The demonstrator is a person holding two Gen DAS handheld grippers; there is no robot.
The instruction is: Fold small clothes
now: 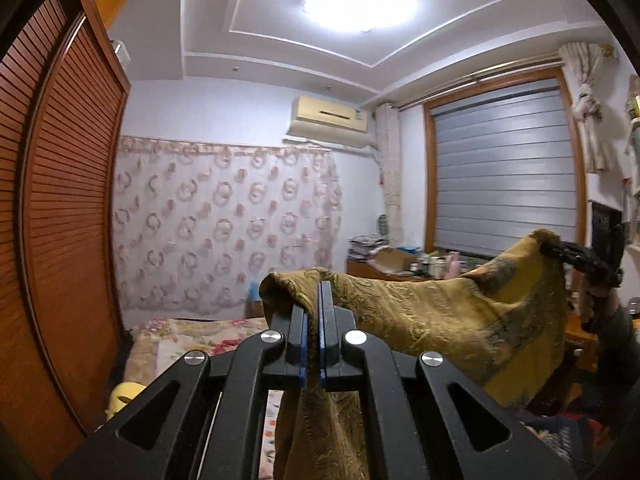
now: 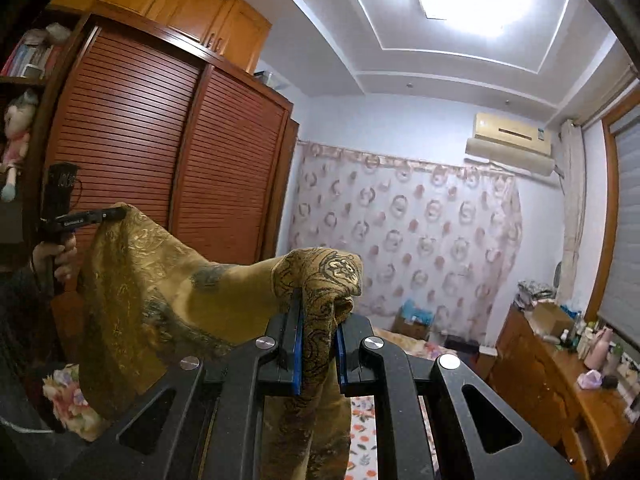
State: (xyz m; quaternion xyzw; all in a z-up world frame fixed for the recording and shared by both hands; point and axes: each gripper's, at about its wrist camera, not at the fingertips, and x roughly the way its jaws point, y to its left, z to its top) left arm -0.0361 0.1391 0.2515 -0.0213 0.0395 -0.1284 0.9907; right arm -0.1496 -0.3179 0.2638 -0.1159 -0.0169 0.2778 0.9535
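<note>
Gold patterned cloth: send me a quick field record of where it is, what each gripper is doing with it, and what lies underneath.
item: gold patterned cloth, brocade-like with dark paisley motifs
left gripper: shut on one top corner of the cloth
right gripper: shut on a bunched corner of the cloth
cloth state: lifted, top edge sagging between the two grippers, rest hanging below
fold progress: no fold visible yet
surface below: floral bedspread
surroundings: louvred wooden wardrobe, window blind

Both grippers level, jaws clamped shut.
</note>
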